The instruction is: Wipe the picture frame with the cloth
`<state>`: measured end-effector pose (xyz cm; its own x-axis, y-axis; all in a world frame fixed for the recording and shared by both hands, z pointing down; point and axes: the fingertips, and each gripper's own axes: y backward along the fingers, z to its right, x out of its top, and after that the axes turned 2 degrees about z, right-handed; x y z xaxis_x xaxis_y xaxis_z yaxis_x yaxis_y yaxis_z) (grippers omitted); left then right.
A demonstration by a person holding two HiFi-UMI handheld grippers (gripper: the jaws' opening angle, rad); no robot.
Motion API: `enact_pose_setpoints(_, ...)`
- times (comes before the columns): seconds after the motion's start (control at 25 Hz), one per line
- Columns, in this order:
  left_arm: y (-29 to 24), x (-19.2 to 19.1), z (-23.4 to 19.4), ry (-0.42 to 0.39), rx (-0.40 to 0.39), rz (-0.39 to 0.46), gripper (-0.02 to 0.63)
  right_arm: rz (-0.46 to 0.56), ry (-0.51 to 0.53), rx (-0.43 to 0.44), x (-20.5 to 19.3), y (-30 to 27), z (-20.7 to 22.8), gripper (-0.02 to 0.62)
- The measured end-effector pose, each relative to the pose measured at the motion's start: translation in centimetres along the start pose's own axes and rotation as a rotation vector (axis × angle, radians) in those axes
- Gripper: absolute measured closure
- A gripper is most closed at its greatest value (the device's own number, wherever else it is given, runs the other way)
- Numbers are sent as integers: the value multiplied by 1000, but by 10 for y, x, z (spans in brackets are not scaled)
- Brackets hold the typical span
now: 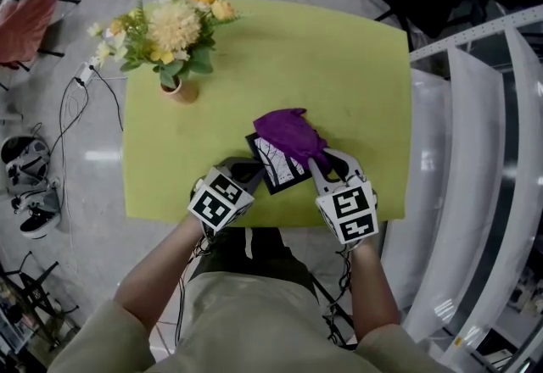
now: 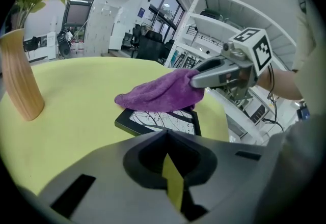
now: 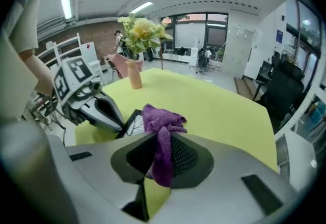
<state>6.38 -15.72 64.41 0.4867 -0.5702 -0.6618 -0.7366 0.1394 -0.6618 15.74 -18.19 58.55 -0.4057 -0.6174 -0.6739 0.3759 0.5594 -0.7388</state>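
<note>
A black picture frame (image 1: 278, 169) (image 2: 163, 120) (image 3: 133, 123) with a branch print lies flat near the front edge of the yellow-green table (image 1: 339, 66). A purple cloth (image 1: 290, 132) (image 2: 160, 95) (image 3: 160, 121) is draped over its far part. My right gripper (image 1: 318, 161) (image 3: 158, 139) (image 2: 196, 81) is shut on the cloth's near end. My left gripper (image 1: 250, 169) (image 2: 165, 135) (image 3: 121, 125) is shut, with its tips against the frame's left edge; that contact spot is hidden.
A wooden vase of yellow flowers (image 1: 180, 90) (image 2: 20, 80) (image 3: 134, 76) stands at the table's far left. White shelving (image 1: 475, 151) runs close along the table's right side. The table's front edge lies just under both grippers.
</note>
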Motion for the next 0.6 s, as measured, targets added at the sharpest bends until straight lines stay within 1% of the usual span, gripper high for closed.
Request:
enact_pose_setpoints(0.12,0,-1,0,-4,1,2,600,-15,26,130,1,5,-47,526)
enact_pose_setpoints(0.2,0,-5,0,1,2,-12,600,-36,30,188,-6,1,-75,526)
enact_pose_setpoints(0.44,0,1,1,10,-18,0,600,-108,54,291,-31,-19,-127,526)
enact_pose_setpoints(0.52,0,0,1,6,-20,-3,600,-139,85,295,-42,-27,-133,526)
enact_pose_setpoints(0.6,0,0,2,2,-22,-6,600,-136,82,292,-48,-30,-132,526)
